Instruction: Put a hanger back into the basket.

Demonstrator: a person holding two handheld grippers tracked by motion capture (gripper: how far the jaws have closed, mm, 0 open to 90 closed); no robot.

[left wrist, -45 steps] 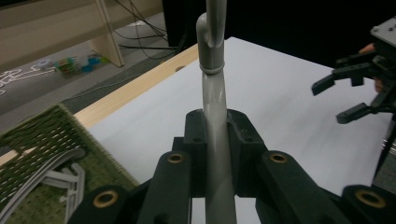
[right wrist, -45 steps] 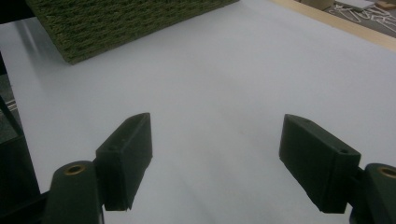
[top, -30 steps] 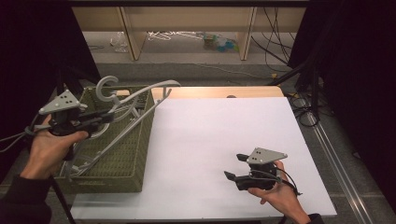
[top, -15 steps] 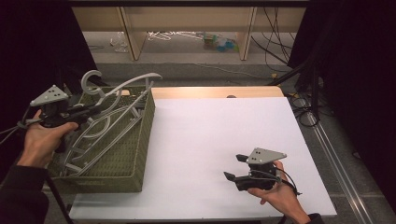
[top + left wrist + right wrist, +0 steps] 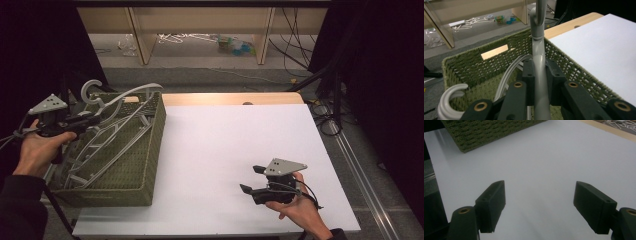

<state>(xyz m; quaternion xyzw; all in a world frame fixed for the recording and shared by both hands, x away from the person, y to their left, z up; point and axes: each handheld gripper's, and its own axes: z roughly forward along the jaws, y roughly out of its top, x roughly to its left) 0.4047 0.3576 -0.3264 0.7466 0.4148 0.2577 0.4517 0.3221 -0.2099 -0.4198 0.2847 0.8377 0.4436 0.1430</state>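
Left gripper (image 5: pixel 539 75) clamped on a grey hanger (image 5: pixel 539 50), jaws pressed against both sides of its arm just below the neck. Seen from the left gripper view: hook rising out of the top edge, tip cut off; a white hanger's hook (image 5: pixel 450 100) curled at lower left inside the green woven basket (image 5: pixel 474 62). From the high view, something else: the held hanger (image 5: pixel 120 100) lifted partly above the basket (image 5: pixel 135 170), hook (image 5: pixel 92 90) clear of the rim, more hangers heaped underneath, tangled and hard to count. Left hand (image 5: pixel 40 150) at the basket's outer side.

Right gripper (image 5: pixel 250 180) spread wide, gripping nothing, low over the white tabletop (image 5: pixel 225 150), well apart from the basket. Right gripper view: only a basket corner (image 5: pixel 486 132), contents hidden.
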